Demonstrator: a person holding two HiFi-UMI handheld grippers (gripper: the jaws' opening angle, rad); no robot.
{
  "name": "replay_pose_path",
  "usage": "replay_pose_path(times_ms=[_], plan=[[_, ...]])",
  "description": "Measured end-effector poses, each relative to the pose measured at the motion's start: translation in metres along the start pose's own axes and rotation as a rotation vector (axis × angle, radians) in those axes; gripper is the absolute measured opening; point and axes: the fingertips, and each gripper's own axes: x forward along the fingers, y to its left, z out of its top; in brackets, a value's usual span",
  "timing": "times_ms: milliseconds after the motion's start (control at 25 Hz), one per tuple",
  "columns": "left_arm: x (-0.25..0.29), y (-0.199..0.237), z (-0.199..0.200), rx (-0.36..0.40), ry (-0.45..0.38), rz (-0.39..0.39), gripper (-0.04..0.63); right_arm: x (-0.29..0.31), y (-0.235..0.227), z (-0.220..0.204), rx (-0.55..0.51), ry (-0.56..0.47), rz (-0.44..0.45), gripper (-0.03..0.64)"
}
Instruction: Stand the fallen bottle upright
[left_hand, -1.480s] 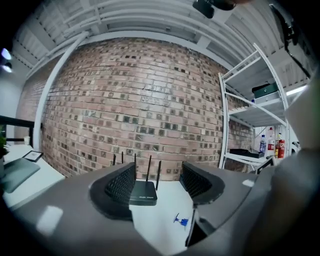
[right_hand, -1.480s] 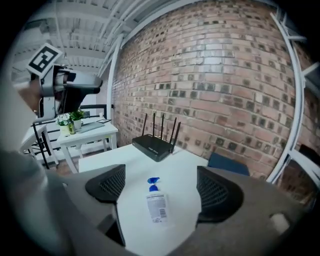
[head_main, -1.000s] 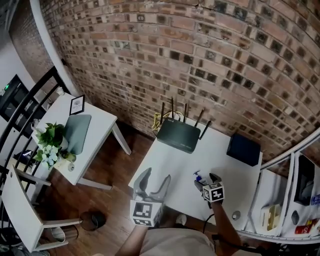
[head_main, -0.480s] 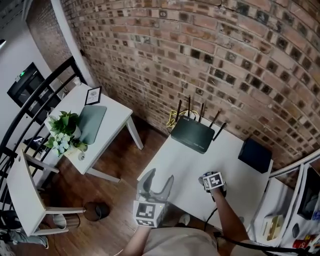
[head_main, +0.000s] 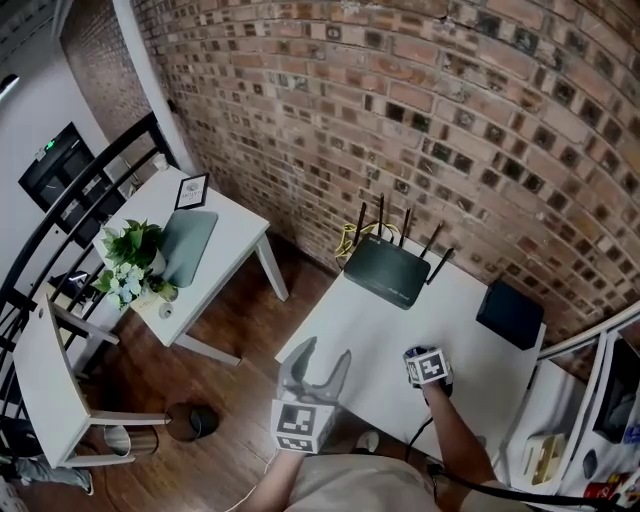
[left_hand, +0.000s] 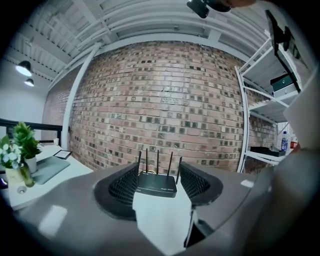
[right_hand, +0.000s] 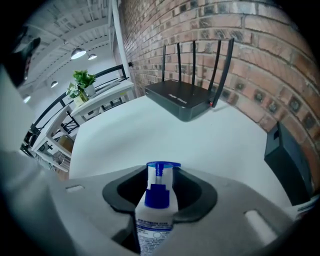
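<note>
You are closing the right gripper (right_hand: 159, 174) on the bottle (right_hand: 156, 215), nozzle pointing away over the white table (right_hand: 150, 130), probably to tip it upright, while your left gripper (left_hand: 159, 176) is waiting slightly parted, empty.

In your right gripper view the bottle (right_hand: 156, 212) runs off the bottom edge, base unseen, and its label print is too small to read. The dark box (right_hand: 292, 160) at lower right is cut off. In your head view you can't make out the bottle.
</note>
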Motion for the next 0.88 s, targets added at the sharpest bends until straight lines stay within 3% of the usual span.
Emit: replay_pose_path(times_ms=[160, 400, 440, 480, 880], plan=[[0.003, -0.008, 0.0, -0.001, 0.003, -0.026, 0.284, -0.024, -0.003, 0.005, 0.028, -0.09, -0.045, 0.135], [0.008, -0.028, -0.001, 0.009, 0.01, -0.091, 0.284, -0.071, -0.021, 0.004, 0.164, -0.245, -0.108, 0.108], [0.009, -0.032, -0.002, 0.011, 0.013, -0.103, 0.284, -0.08, -0.024, 0.002, 0.183, -0.269, -0.119, 0.061], [0.01, -0.036, -0.003, 0.014, 0.015, -0.117, 0.284, -0.087, -0.026, 0.0, 0.201, -0.291, -0.131, 0.061], [0.023, -0.098, -0.008, 0.047, 0.036, -0.312, 0.284, -0.15, -0.037, -0.04, 0.36, -0.49, -0.27, 0.061]])
